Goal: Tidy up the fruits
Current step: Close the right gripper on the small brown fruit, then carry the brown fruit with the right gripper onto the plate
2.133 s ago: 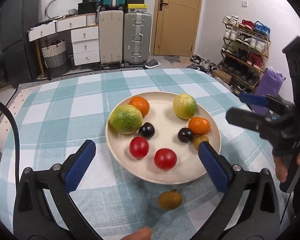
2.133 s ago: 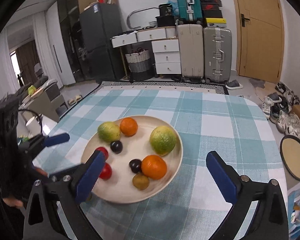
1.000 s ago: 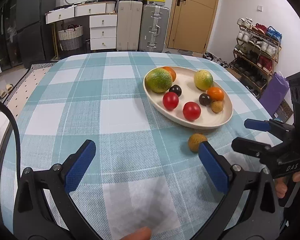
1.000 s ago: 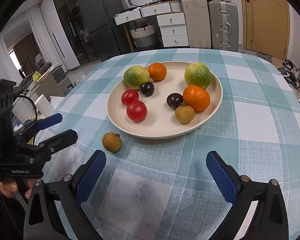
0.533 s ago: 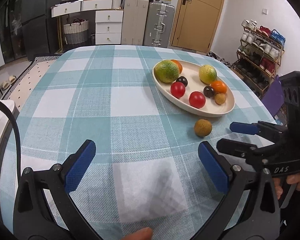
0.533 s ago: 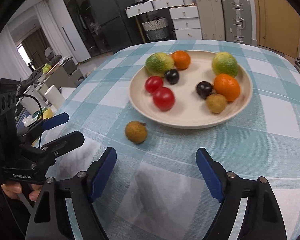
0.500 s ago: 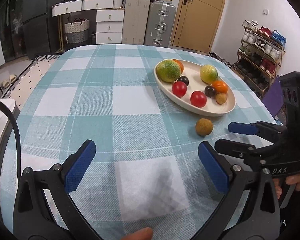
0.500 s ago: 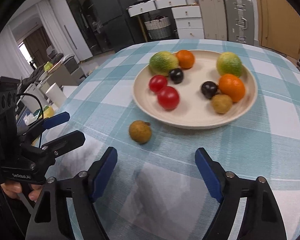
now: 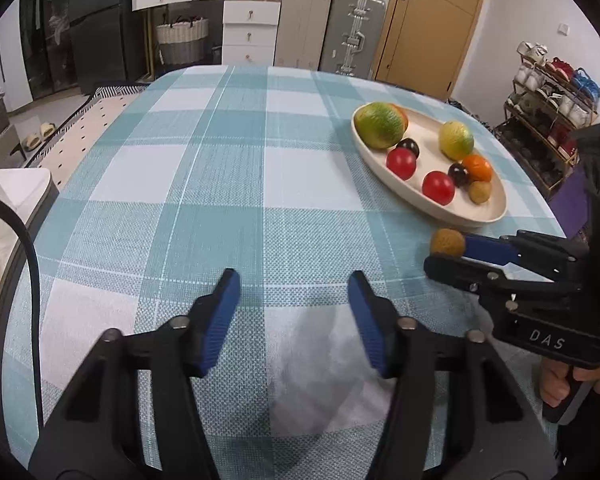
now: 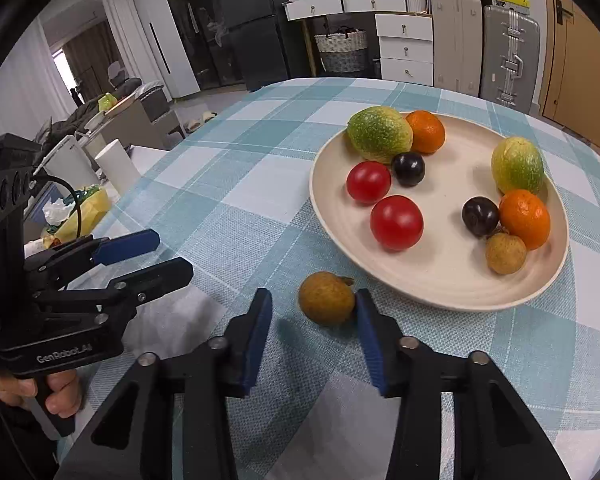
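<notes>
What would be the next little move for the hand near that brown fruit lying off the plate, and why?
Probably closing the right gripper on the brown fruit. Its jaws stand open around the fruit, one side about touching it and a gap on the other. The fruit lies on the tablecloth just outside the plate, where the other fruits sit. The left gripper is open over bare cloth.

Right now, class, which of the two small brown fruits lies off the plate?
The brown fruit between the right gripper's fingers lies on the tablecloth; its twin sits on the plate beside an orange.
</notes>
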The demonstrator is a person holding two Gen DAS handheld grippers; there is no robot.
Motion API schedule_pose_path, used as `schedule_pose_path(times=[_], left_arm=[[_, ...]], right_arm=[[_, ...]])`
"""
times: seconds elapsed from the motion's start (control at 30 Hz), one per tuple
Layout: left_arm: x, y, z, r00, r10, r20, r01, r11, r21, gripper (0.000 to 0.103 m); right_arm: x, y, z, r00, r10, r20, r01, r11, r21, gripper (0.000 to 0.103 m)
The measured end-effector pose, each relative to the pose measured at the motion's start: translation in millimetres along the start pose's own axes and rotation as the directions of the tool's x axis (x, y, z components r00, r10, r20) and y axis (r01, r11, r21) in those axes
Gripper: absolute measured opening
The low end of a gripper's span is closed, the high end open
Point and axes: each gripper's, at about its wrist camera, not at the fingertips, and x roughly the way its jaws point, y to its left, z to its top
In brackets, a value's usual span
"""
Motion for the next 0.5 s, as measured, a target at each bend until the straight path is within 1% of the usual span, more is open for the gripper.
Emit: schedule_pose_path(times=[0.03, 0.1, 0.13, 0.17, 0.2, 0.23, 0.37, 0.5], left_arm=[[1, 0, 0, 1.000, -0.004, -0.004, 0.004, 1.000, -0.004, 0.035], [3, -3, 0, 1.000, -0.012, -0.009, 0.012, 1.000, -0.004, 0.025], [4, -6, 0, 1.000, -0.013, -0.010, 0.013, 1.000, 0.003, 0.018], [4, -9, 0, 1.000, -0.017, -0.010, 0.017, 1.000, 0.014, 0.014], [4, -12, 0, 1.000, -0.020, -0.006, 0.020, 1.000, 0.024, 0.008], [4, -15, 0, 1.000, -0.022, -0.001, 0.022, 0.999, 0.028, 0.005], [5, -26, 3, 0.999, -0.051, 0.003, 0.051, 0.997, 0.052, 0.003], [5, -36, 7, 0.996, -0.088, 0.007, 0.087, 0.994, 0.067, 0.003]], right_arm=[[1, 1, 1, 1.000, 0.000, -0.004, 0.000, 1.000, -0.005, 0.033], [2, 2, 2, 1.000, -0.009, -0.008, 0.009, 1.000, -0.017, 0.029], [2, 3, 2, 1.000, -0.013, -0.009, 0.012, 1.000, -0.022, 0.029], [2, 4, 2, 1.000, -0.017, -0.009, 0.017, 1.000, -0.025, 0.028], [2, 5, 1, 1.000, -0.017, -0.010, 0.017, 0.999, -0.028, 0.028], [2, 6, 1, 1.000, -0.017, -0.012, 0.017, 0.999, -0.031, 0.028], [-5, 6, -3, 1.000, -0.020, 0.004, 0.020, 0.999, -0.031, 0.028], [-21, 5, -4, 0.999, -0.020, 0.048, 0.021, 1.000, -0.019, 0.028]])
